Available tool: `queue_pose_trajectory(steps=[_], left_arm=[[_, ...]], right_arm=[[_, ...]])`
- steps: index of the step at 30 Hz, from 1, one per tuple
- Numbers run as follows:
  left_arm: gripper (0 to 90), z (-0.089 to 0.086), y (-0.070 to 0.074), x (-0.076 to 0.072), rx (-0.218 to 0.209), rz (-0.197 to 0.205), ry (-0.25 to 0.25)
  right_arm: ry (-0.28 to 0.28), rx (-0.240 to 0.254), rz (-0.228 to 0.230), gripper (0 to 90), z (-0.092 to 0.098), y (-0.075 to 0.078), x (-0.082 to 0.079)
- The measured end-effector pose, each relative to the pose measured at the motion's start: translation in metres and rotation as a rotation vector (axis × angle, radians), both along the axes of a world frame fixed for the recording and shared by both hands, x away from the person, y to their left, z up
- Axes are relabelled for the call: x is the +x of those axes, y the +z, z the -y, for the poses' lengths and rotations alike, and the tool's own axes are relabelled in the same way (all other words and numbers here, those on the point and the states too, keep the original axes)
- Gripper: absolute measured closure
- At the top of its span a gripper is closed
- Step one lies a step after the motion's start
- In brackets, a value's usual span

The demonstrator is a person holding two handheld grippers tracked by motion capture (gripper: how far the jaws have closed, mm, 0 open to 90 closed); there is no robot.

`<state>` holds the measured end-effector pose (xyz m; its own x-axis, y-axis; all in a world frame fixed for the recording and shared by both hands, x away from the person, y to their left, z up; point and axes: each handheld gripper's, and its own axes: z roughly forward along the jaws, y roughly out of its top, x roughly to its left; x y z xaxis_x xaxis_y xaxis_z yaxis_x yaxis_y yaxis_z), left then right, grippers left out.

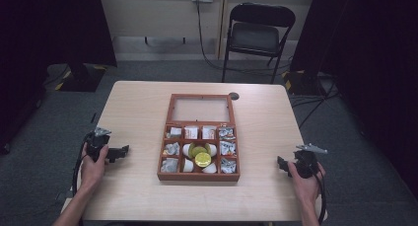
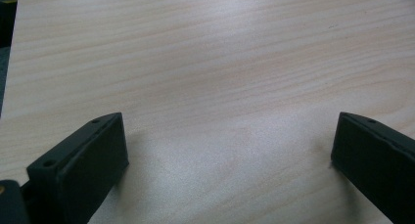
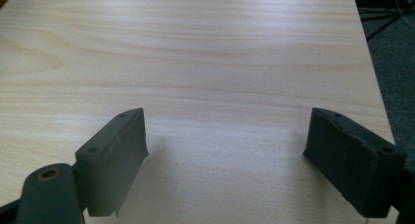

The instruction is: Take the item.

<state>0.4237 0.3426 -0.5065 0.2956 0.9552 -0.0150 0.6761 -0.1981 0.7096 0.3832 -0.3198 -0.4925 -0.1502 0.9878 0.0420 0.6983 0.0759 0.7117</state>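
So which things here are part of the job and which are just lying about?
Part of the job: wooden compartment box, its packets, white cups, yellow lids, left gripper, right gripper, both open.
Lying about: folding chair, wall cable.

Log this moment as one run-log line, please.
left gripper: open, empty, left of box | right gripper: open, empty, right of box | box: lid open, mid-table, untouched

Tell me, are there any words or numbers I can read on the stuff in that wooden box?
None can be read.
Packets in the wooden box: red-orange print, too small and blurred.
Yellow lids on the little white cups: no letters can be made out.
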Motion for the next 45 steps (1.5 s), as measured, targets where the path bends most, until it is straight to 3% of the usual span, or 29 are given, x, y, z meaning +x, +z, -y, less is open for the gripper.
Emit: queue_pose_trajectory(steps=[5,7,9,13,29,40,45], left_arm=[[0.0,0.0,0.0,0.0,0.0,-0.003,-0.002],[0.0,0.0,0.0,0.0,0.0,-0.001,-0.001],[0.0,0.0,0.0,0.0,0.0,-0.004,-0.003],[0.0,0.0,0.0,0.0,0.0,-0.004,-0.003],[0.0,0.0,0.0,0.0,0.0,-0.004,-0.003],[0.0,0.0,0.0,0.0,-0.001,-0.004,-0.003],[0.0,0.0,0.0,0.0,-0.001,-0.004,-0.003]], right_arm=[[0.013,0.024,0.011,18.2,-0.001,0.005,-0.003],[0.017,0.015,0.014,25.6,-0.004,0.008,-0.003],[0.003,0.007,0.018,24.3,-0.007,0.01,-0.003],[0.037,-0.018,0.018,26.9,-0.017,0.012,-0.002],[0.171,0.053,0.067,37.4,-0.044,0.028,-0.007],[0.236,0.053,0.089,35.1,-0.06,0.038,-0.007],[0.266,0.077,0.102,33.8,-0.065,0.044,-0.007]])
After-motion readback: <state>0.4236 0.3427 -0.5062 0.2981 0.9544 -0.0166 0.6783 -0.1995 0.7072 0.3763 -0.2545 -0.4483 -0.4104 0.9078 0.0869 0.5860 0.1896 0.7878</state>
